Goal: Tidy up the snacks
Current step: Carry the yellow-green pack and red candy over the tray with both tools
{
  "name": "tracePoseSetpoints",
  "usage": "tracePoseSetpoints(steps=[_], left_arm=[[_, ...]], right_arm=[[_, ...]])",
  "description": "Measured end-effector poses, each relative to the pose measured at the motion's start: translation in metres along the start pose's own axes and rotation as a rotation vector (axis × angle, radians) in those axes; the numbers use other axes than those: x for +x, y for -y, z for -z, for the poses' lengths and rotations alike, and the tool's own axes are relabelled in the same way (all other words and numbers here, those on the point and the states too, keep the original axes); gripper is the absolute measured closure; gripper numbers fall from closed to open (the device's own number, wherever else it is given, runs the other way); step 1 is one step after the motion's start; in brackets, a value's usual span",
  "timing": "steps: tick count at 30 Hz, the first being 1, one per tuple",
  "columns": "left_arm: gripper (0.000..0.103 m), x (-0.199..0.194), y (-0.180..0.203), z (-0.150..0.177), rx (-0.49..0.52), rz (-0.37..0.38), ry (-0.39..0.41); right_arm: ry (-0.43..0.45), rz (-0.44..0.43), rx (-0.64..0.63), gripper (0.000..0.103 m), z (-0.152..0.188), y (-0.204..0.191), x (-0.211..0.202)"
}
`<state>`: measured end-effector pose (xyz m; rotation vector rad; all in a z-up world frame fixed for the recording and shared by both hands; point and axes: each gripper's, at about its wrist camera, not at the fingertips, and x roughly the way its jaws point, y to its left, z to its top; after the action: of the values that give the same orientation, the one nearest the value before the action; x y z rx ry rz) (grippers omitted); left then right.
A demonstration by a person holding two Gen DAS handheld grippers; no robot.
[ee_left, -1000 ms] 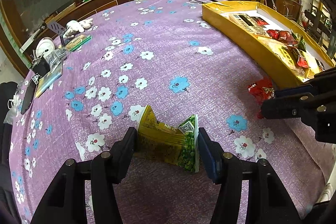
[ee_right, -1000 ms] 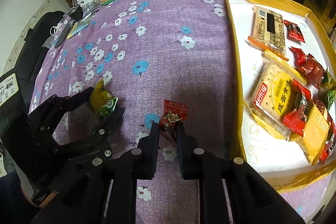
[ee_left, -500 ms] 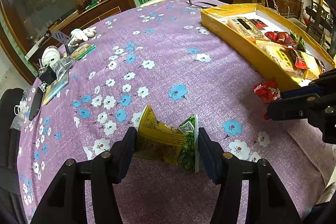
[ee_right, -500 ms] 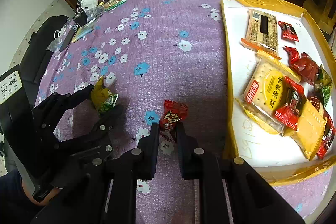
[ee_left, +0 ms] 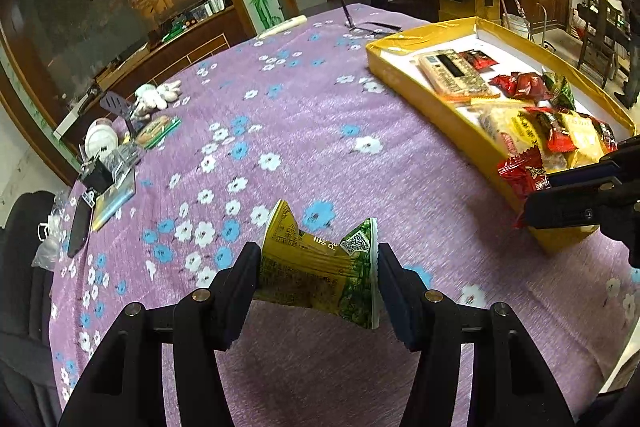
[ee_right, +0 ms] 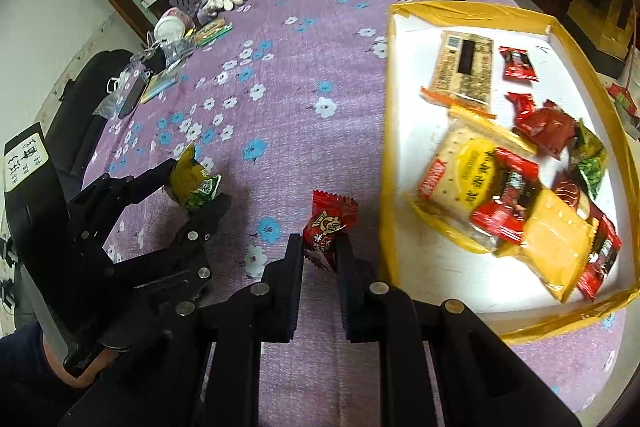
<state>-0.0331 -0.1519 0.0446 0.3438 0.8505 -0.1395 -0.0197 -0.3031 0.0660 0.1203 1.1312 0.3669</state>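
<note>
Compared with a second ago, both grippers sit higher above the purple tablecloth (ee_right: 304, 75) and nearer the yellow box (ee_right: 387, 131). The left gripper (ee_left: 316, 267) still pinches the green-and-yellow snack packet (ee_left: 320, 271), well left of the box. The right gripper (ee_right: 320, 247), jaws nearly together, still pinches the red candy packet (ee_right: 326, 227) just beside the box's left wall.

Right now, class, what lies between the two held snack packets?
In the right wrist view, only bare flowered tablecloth lies between the green-yellow packet and the red packet.
</note>
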Motion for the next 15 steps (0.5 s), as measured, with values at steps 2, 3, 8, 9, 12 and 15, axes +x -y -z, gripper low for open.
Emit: tracePoseSetpoints(steps=[2, 3, 8, 9, 12, 15], left_arm=[[0.042, -0.002, 0.005, -0.005, 0.010, -0.001, 0.008], [0.042, -0.002, 0.007, -0.006, 0.014, 0.000, 0.010], [0.042, -0.004, 0.020, -0.019, 0.029, 0.012, 0.022], [0.042, -0.005, 0.023, -0.021, 0.031, 0.015, 0.025], [0.042, -0.008, 0.031, -0.030, 0.022, 0.055, 0.041], [0.042, -0.015, 0.038, -0.041, -0.001, 0.126, 0.079]], right_arm=[[0.009, 0.000, 0.009, 0.088, 0.001, 0.006, -0.004], [0.013, 0.000, 0.014, 0.088, 0.001, 0.009, -0.007], [0.039, 0.006, 0.053, 0.088, 0.005, 0.029, -0.019], [0.046, 0.009, 0.064, 0.088, 0.006, 0.033, -0.022], [0.068, 0.019, 0.104, 0.088, 0.009, 0.052, -0.031], [0.085, 0.033, 0.154, 0.088, 0.012, 0.073, -0.039]])
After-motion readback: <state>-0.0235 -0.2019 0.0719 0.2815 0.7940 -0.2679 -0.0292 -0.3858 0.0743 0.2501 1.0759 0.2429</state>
